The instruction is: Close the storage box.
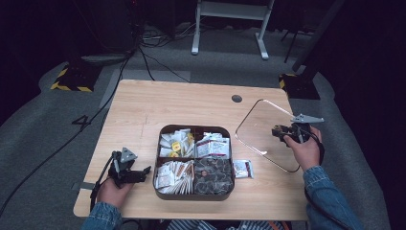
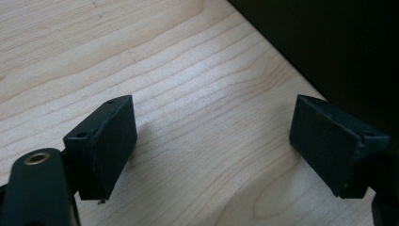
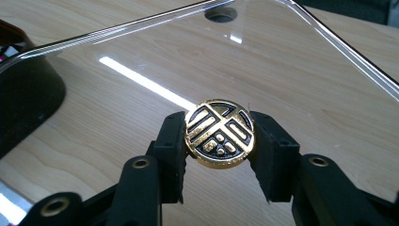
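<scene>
A clear, round-cornered lid [image 1: 265, 129] hangs tilted above the right side of the table. It has a round gold-and-black knob [image 3: 219, 133] at its middle. My right gripper [image 1: 280, 130] is shut on that knob, and in the right gripper view its two black pads [image 3: 171, 146] press on either side of it. The dark divided box [image 1: 194, 127] stands near the table's front middle, uncovered, with several kinds of sachets in its compartments. My left gripper [image 1: 143, 171] rests low just left of the box, open, with bare wood between its jaws [image 2: 214, 136].
One loose sachet [image 1: 242, 168] lies on the table just right of the box. A round cable hole [image 1: 236, 98] sits in the wood near the far edge. The box's dark wall [image 2: 329, 42] is close beside my left gripper.
</scene>
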`<state>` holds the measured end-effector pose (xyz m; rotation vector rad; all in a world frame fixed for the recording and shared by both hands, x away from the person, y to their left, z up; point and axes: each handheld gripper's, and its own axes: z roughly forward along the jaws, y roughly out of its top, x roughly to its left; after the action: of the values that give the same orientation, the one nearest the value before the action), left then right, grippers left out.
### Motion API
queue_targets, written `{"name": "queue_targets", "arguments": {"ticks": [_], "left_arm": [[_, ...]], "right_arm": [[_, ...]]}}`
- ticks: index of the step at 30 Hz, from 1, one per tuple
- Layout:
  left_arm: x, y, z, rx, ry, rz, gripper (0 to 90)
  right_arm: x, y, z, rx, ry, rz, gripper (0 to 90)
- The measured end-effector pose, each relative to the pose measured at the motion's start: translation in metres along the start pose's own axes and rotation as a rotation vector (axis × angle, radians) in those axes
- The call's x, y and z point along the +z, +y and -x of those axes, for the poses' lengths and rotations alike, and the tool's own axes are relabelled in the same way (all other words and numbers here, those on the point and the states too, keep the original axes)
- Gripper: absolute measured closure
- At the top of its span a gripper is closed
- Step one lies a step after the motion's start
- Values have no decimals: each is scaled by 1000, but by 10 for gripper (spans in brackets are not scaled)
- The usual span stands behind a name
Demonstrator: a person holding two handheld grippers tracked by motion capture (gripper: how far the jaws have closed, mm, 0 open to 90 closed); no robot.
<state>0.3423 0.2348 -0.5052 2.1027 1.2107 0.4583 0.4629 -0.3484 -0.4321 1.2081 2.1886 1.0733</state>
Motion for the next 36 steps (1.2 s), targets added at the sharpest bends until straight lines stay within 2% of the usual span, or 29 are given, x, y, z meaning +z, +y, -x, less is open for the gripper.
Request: {"name": "queue_targets", "arguments": {"ticks": [10,14,15,19,36], "left_arm": [[0,0,0,-1,0,0,158],[0,0,0,-1,0,1,159],[0,0,0,-1,-2,1,159],[0,0,0,-2,-2,1,159],[0,0,0,-4,0,0,160]], "right_arm": [[-12,19,-27,-54,57,33,589],[-15,27,-41,-85,92,45,589],[-16,31,-48,-99,112,52,589],[-17,38,-59,-122,139,58,589],[-10,71,-124,-234,298,66,589]]}}
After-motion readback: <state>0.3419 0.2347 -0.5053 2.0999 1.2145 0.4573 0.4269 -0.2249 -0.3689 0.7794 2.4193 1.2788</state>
